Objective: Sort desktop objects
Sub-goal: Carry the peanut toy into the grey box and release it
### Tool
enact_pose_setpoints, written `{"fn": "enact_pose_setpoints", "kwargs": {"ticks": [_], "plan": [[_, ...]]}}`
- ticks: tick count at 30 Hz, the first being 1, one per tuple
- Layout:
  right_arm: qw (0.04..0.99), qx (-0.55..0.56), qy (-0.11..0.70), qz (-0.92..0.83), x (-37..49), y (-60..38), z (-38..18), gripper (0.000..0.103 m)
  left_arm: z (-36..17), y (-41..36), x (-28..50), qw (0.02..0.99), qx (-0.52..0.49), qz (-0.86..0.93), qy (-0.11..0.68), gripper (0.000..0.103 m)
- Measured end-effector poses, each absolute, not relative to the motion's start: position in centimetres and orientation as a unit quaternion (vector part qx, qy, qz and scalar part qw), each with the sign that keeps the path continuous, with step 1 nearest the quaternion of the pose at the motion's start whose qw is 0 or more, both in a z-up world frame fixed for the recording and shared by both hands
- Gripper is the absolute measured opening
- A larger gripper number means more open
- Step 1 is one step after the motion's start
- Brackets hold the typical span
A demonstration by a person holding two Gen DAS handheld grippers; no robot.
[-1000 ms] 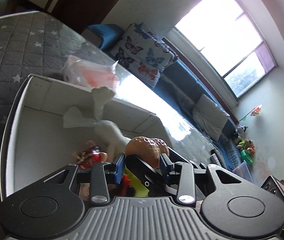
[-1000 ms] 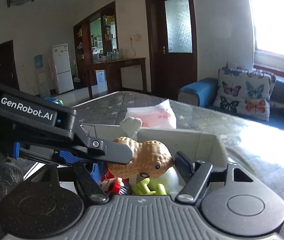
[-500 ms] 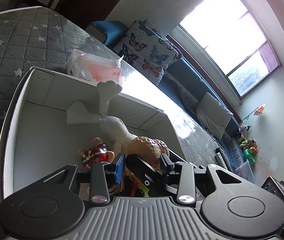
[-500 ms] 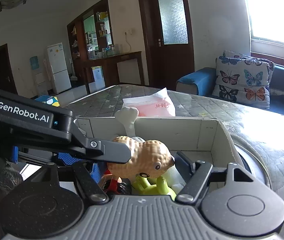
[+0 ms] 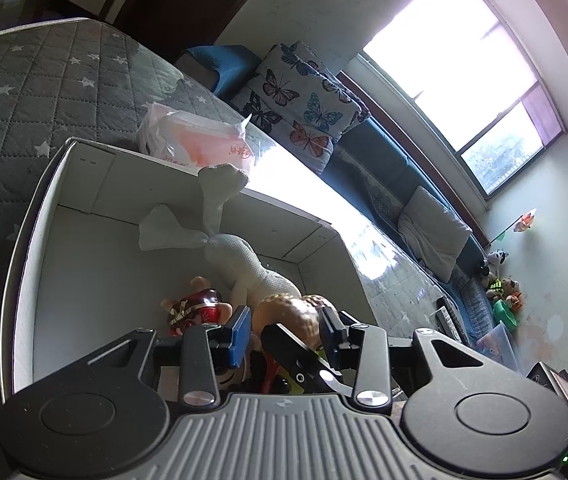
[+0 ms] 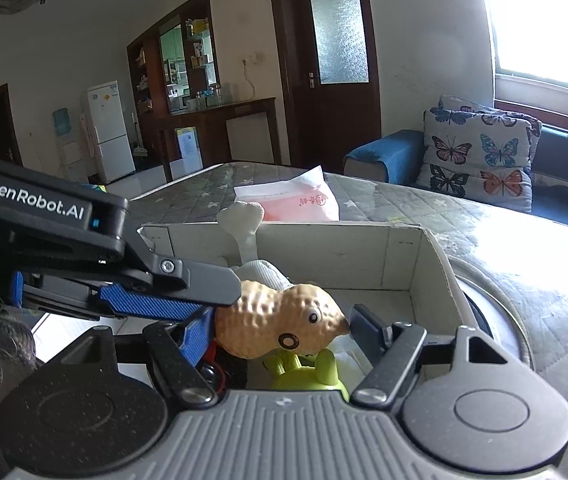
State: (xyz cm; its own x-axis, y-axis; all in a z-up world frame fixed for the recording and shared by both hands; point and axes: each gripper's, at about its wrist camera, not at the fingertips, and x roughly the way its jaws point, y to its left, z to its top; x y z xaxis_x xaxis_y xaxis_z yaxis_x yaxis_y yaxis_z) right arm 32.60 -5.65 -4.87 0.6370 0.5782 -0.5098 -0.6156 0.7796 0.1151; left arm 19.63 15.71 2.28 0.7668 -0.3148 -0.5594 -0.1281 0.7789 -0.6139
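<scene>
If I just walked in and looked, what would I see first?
Probably the peanut toy with googly eyes, held over the white box between the jaws of the right gripper, with the left gripper reaching in at it too. Under it lie a green toy, a white plush with its tail sticking above the box wall, and a small red figure. Behind the box sits a pink bag.

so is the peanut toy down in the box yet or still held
Still held: the right gripper clamps the peanut toy above the toys in the white box.
</scene>
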Motion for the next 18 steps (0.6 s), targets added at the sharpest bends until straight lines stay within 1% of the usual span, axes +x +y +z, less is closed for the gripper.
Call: {"fn": "enact_pose_setpoints", "kwargs": {"ticks": [2, 5, 18], "plan": [[0.905, -0.036, 0.269, 0.328, 32.5, -5.8, -4.8, 0.076, 2.3, 15.7, 19.5, 0.881, -0.328, -0.054, 0.337, 0.04], [0.907, -0.039, 0.266, 0.325, 32.1, -5.9, -4.6, 0.081, 2.2, 15.7, 19.3, 0.88, -0.331, -0.053, 0.337, 0.04], [0.912, -0.046, 0.247, 0.324, 28.4, -7.4, -3.2, 0.082, 3.4, 14.9, 16.2, 0.888, -0.322, -0.063, 0.322, 0.04]]}}
